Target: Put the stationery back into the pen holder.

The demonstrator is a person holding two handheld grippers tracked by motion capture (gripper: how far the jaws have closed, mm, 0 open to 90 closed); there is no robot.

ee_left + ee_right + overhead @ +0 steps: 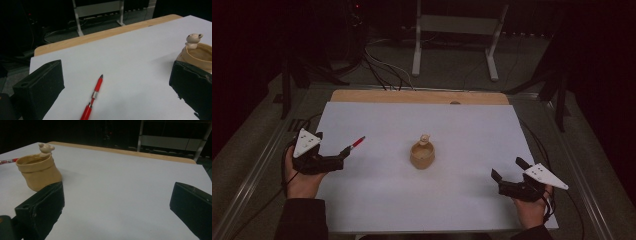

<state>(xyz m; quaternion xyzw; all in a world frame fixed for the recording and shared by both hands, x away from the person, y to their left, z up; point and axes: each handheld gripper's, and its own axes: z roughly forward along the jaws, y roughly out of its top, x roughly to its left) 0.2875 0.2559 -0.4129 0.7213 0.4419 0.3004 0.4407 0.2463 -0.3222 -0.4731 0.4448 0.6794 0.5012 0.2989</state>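
A red pen (354, 144) lies on the white sheet (452, 200) at the left, tip pointing away toward the back right. My left gripper (343, 156) is open, and the pen (96, 92) lies loose on the sheet between its widely spread jaws, untouched. A tan pot (422, 155) with a small animal figure on its rim stands upright at the sheet's middle. It appears at the right edge as the pot (197, 53) and at the left as the pot (37, 171). My right gripper (507, 168) is open and empty, low at the front right, apart from the pot.
The sheet covers a wooden table whose bare edge (419, 96) shows at the back. Beyond it, on the floor, stand a white metal frame (457, 25) and loose cables (382, 65). Dark stands flank the table on both sides.
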